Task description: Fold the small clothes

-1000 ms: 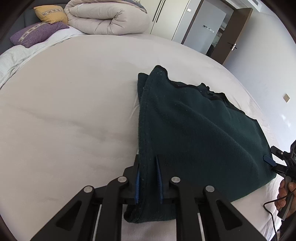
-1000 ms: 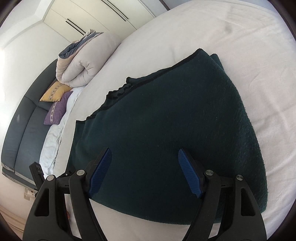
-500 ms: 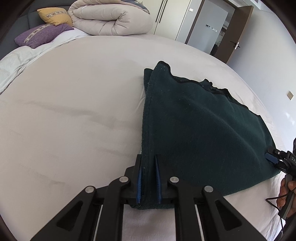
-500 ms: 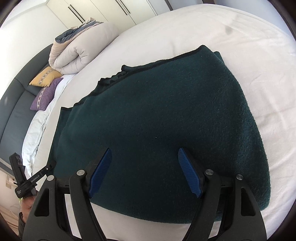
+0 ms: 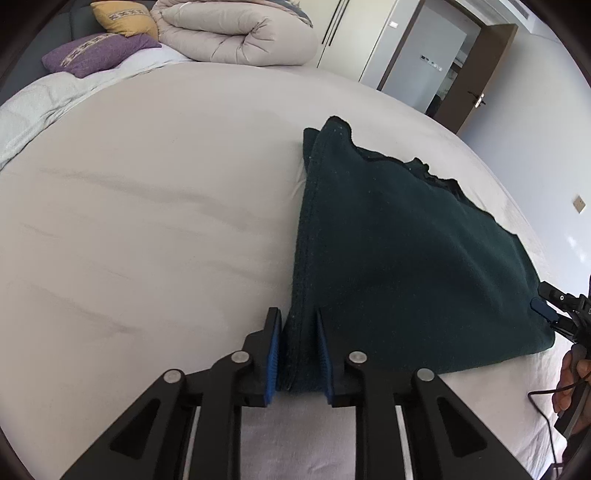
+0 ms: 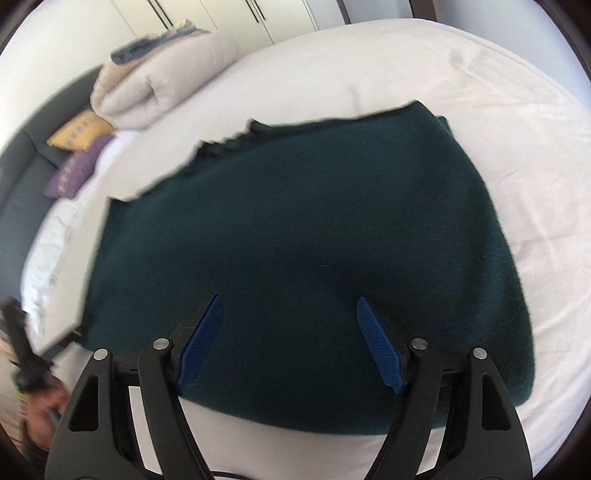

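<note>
A dark green fleece garment (image 5: 399, 251) lies folded on the white bed (image 5: 147, 221). My left gripper (image 5: 297, 354) is shut on its near left corner, with the folded edge pinched between the blue pads. In the right wrist view the garment (image 6: 314, 236) fills the middle of the frame. My right gripper (image 6: 290, 343) is open and empty, its blue pads spread wide just above the garment's near edge. It also shows at the right edge of the left wrist view (image 5: 554, 314), beside the garment's right corner.
A rolled beige duvet (image 5: 236, 33), a purple pillow (image 5: 96, 55) and a yellow pillow (image 5: 122, 16) lie at the head of the bed. A dark door (image 5: 476, 77) and wardrobes stand behind. The bed's edge runs close on the right.
The left gripper has kept its hold and pulled the corner slightly nearer, laying the garment flatter. The right gripper has stayed open and swung over the garment; its view is now blurred.
</note>
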### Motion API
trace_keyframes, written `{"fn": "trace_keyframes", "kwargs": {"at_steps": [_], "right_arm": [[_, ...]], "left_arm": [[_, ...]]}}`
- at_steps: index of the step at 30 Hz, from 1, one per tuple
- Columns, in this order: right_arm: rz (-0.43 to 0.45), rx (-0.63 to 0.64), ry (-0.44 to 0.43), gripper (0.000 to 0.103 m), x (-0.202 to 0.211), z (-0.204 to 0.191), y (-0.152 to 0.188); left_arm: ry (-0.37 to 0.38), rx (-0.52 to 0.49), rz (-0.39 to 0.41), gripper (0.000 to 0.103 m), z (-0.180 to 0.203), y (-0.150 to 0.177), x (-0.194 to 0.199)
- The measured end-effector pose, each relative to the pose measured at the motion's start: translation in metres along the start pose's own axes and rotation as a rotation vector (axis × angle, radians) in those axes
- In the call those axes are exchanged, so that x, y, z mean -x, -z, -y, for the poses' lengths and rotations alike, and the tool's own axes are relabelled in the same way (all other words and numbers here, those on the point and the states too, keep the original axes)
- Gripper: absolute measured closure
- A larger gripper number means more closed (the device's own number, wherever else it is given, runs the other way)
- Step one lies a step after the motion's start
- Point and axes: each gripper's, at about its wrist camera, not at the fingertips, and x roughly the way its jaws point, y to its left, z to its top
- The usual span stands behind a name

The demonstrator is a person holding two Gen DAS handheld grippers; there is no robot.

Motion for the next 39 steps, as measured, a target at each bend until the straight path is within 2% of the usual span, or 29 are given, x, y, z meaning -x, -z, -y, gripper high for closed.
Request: {"fn": "trace_keyframes", "kwargs": {"at_steps": [1, 3, 5, 7, 8, 9, 11, 13, 15, 17, 19, 27, 29, 31, 32, 33, 34, 35, 39], "right_arm": [[0.027, 0.0, -0.039, 0.028, 0.005, -0.005, -0.003], [0.067, 0.033, -0.083, 0.028, 0.011, -0.02, -0.01], [0.043, 0.033, -0.15, 0.028, 0.002, -0.029, -0.017], [-0.001, 0.011, -0.2, 0.028, -0.015, -0.034, -0.023], [-0.02, 0.007, -0.224, 0.028, -0.024, -0.037, -0.025], [-0.037, 0.003, -0.253, 0.028, -0.033, -0.04, -0.027], [-0.087, -0.021, -0.308, 0.027, -0.053, -0.043, -0.03], [-0.179, -0.083, -0.324, 0.025, -0.083, -0.038, -0.032], [-0.18, -0.126, -0.35, 0.024, -0.092, -0.032, -0.035], [-0.198, -0.157, -0.362, 0.022, -0.091, -0.032, -0.039], [-0.185, -0.16, -0.41, 0.022, -0.087, -0.035, -0.044], [-0.227, -0.251, -0.625, 0.022, -0.107, -0.053, -0.058], [-0.237, -0.277, -0.648, 0.022, -0.11, -0.058, -0.058], [-0.248, -0.295, -0.674, 0.022, -0.119, -0.063, -0.057], [-0.259, -0.3, -0.676, 0.022, -0.124, -0.065, -0.057], [-0.277, -0.301, -0.666, 0.022, -0.131, -0.066, -0.055], [-0.288, -0.302, -0.649, 0.022, -0.135, -0.067, -0.053], [-0.286, -0.306, -0.65, 0.023, -0.138, -0.065, -0.05], [-0.276, -0.326, -0.686, 0.023, -0.139, -0.062, -0.048]], "left_arm": [[-0.013, 0.011, 0.007, 0.065, -0.002, -0.001, 0.005], [-0.041, 0.042, 0.053, 0.044, -0.01, -0.006, 0.018], [-0.028, 0.094, 0.097, 0.033, -0.021, -0.017, 0.025], [-0.002, 0.104, 0.075, 0.031, -0.025, -0.033, 0.019], [0.041, 0.103, 0.051, 0.027, -0.025, -0.042, 0.011], [0.086, 0.105, 0.019, 0.019, -0.024, -0.05, 0.001], [0.155, 0.115, -0.09, 0.014, -0.021, -0.062, -0.027], [0.17, 0.13, -0.165, 0.012, -0.017, -0.067, -0.049], [0.186, 0.113, -0.17, 0.005, -0.01, -0.07, -0.053], [0.243, 0.132, -0.196, 0.005, -0.007, -0.071, -0.057], [0.27, 0.159, -0.216, 0.005, -0.008, -0.071, -0.06], [0.316, 0.228, -0.34, 0.017, -0.016, -0.079, -0.067], [0.316, 0.234, -0.353, 0.018, -0.017, -0.079, -0.068], [0.299, 0.221, -0.359, 0.026, -0.015, -0.079, -0.069], [0.287, 0.206, -0.364, 0.041, -0.012, -0.079, -0.069], [0.283, 0.2, -0.369, 0.068, -0.011, -0.079, -0.071], [0.316, 0.219, -0.394, 0.082, -0.012, -0.078, -0.076], [0.34, 0.239, -0.409, 0.084, -0.012, -0.076, -0.08], [0.338, 0.23, -0.387, 0.087, -0.01, -0.077, -0.077]]}}
